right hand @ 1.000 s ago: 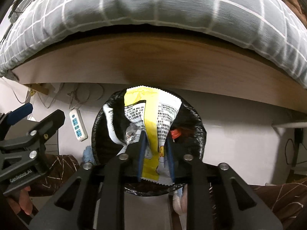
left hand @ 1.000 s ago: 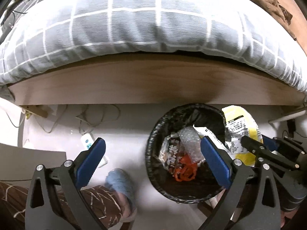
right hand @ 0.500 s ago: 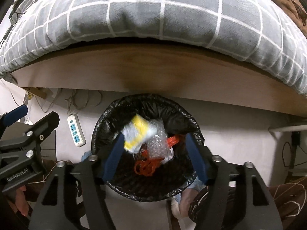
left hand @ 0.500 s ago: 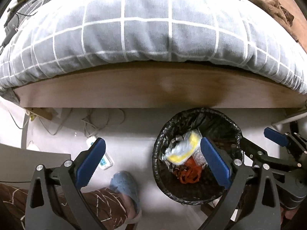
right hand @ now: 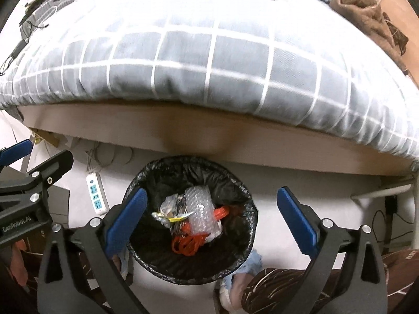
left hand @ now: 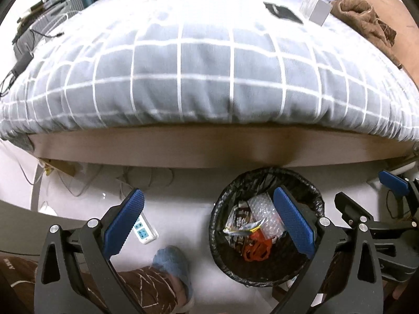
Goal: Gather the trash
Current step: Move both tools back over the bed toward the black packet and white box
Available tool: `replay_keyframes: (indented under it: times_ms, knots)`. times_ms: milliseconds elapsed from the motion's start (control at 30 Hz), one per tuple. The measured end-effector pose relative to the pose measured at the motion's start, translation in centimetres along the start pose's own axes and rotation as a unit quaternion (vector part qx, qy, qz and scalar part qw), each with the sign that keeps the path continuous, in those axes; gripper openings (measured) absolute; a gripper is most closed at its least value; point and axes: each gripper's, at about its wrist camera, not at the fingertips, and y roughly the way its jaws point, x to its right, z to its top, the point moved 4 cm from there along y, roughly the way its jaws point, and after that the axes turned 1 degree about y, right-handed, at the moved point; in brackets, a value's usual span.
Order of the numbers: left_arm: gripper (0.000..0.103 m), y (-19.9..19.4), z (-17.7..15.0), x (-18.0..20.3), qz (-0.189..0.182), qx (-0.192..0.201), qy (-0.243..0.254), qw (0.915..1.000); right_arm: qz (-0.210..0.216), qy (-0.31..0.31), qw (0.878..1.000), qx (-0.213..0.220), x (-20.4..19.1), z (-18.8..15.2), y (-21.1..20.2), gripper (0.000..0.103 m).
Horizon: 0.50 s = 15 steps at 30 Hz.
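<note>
The trash sits in a round bin [right hand: 189,222] with a black bag inside it. The bin stands on the pale floor [right hand: 301,180], right beside the wooden side of a bed [right hand: 262,146]. In the bin there is a bit of bubble wrap [right hand: 200,209], an orange tangle [right hand: 188,243], and a crumpled wrapper with yellow on it [right hand: 170,216]. A dark snack wrapper [left hand: 242,219] lies there too.

The right claw [right hand: 212,219] hangs over the bin. Its two blue pads are far apart and opening more, and nothing is between them. One pad is over the bin's left rim and the other is out past its right rim.

The left claw [left hand: 209,225] is spread wide too and holds nothing. Its right pad is over the bin and its left pad is over the floor.

A white power strip [right hand: 97,196] lies on the floor left of the bin. A foot in a blue slipper [left hand: 171,264] is near it, with a brown trouser leg [left hand: 146,285]. A grey blanket with white lines [left hand: 204,78] covers the bed. A brown cloth [left hand: 364,18] lies at the far right corner of the bed.
</note>
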Motion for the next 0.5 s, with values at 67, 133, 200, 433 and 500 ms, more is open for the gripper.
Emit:
replay_keyframes:
  times_ms: [67,133,200,433,500]
  knots:
    - [0.097,-0.7,0.6,0.0,0.0,0.01,0.0,1.0,-0.006,0.003,1.0,0.015,0.4,0.5,-0.9,0.096]
    - [0.097,-1.3,1.1,0.1,-0.001,0.018,-0.001,0.9998,-0.009,0.009,0.999,0.031,0.9,1.1,-1.9,0.096]
    - [0.097,-1.7,1.6,0.3,-0.002,0.026,-0.003,0.9997,-0.012,0.018,0.999,0.046,1.5,1.6,-2.9,0.096]
    - [0.097,-3.3,3.7,1.7,-0.013,0.045,0.001,0.9989,-0.018,0.044,0.993,0.105,3.4,4.0,-6.7,0.096]
    - [0.097,-3.4,4.1,2.1,-0.016,0.049,0.002,0.9987,-0.015,0.052,0.991,0.118,4.1,4.6,-7.4,0.096]
